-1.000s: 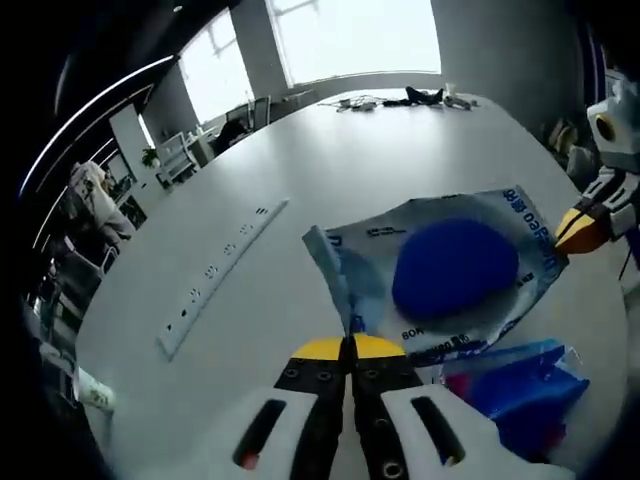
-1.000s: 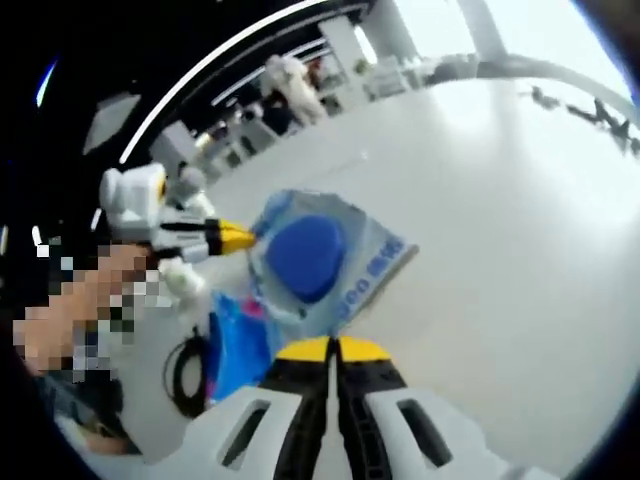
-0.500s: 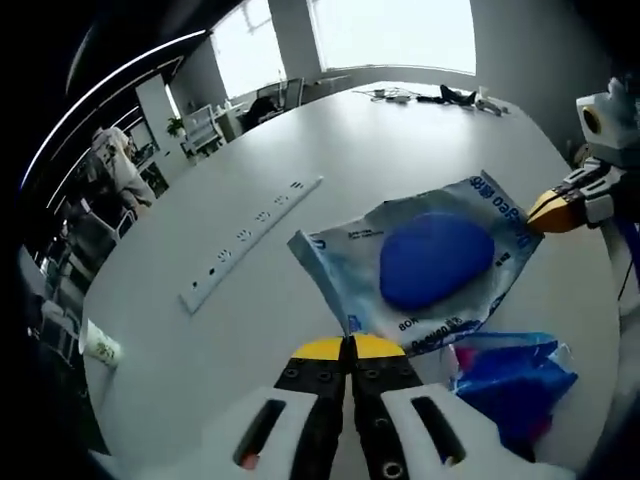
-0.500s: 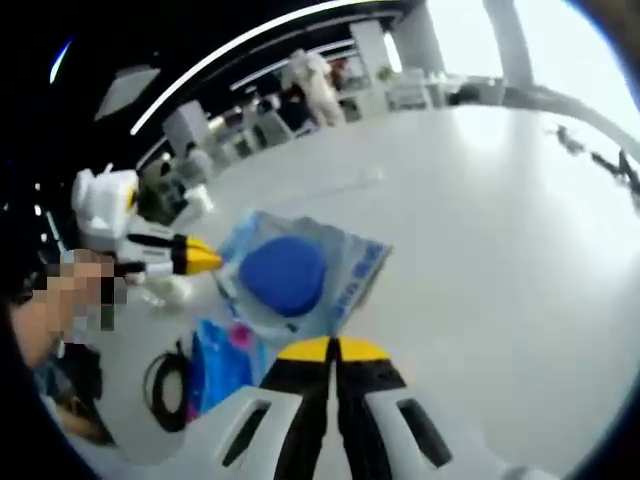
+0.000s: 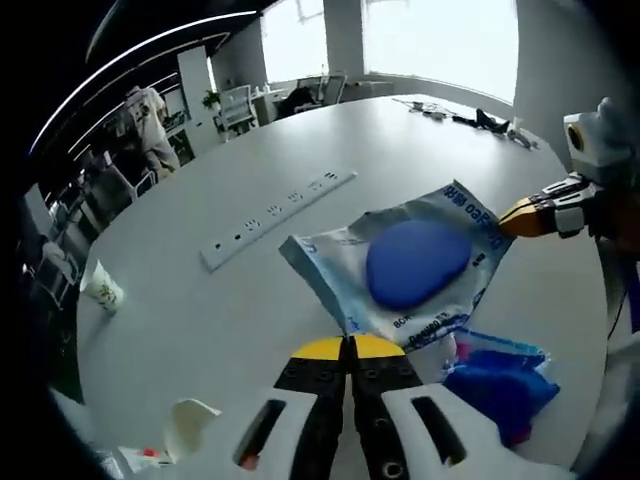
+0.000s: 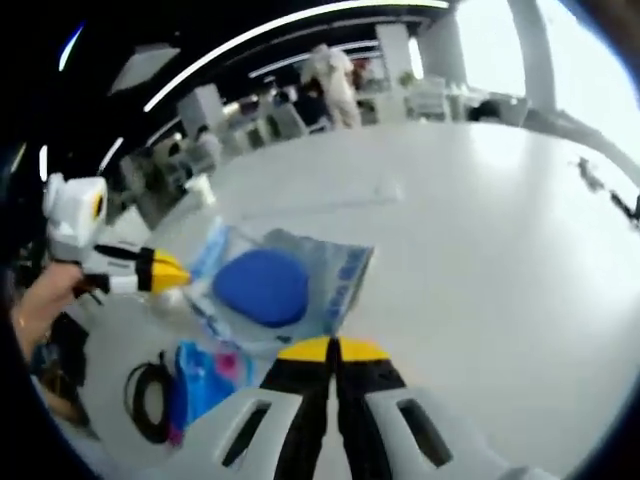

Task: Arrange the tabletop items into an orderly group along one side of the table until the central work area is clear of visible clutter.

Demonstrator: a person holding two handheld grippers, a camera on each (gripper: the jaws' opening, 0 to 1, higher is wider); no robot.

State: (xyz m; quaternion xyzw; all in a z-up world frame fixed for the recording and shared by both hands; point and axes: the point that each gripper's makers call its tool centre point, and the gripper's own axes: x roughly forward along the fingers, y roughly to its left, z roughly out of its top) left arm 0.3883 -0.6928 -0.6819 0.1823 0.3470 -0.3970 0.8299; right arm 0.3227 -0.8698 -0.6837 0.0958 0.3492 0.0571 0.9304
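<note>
A clear plastic bag (image 5: pixel 330 265) with a round blue pad (image 5: pixel 415 262) inside lies on the white table (image 5: pixel 250 310). My left gripper (image 5: pixel 348 347) is shut, and the bag's near edge runs into its yellow tips. The right gripper (image 5: pixel 520 214) comes in from the right, its tips pinched on the bag's far corner. In the right gripper view, the same bag (image 6: pixel 335 270) reaches down to my shut right gripper (image 6: pixel 335 348), and the left gripper (image 6: pixel 170 272) meets its left corner. A blue and pink packet (image 5: pixel 500 375) lies beside the bag.
A white power strip (image 5: pixel 275 215) lies across the table's middle. A paper cup (image 5: pixel 103 290) stands near the left edge and a white cup (image 5: pixel 190 425) near me. A black cable coil (image 6: pixel 150 400) rests by the packet (image 6: pixel 205 375). Loose items (image 5: pixel 480 118) sit at the far end.
Both views have swung with the hands. The bag has kept its place between the two grippers while the power strip and table slid past. The paper cup and white cup have come into sight.
</note>
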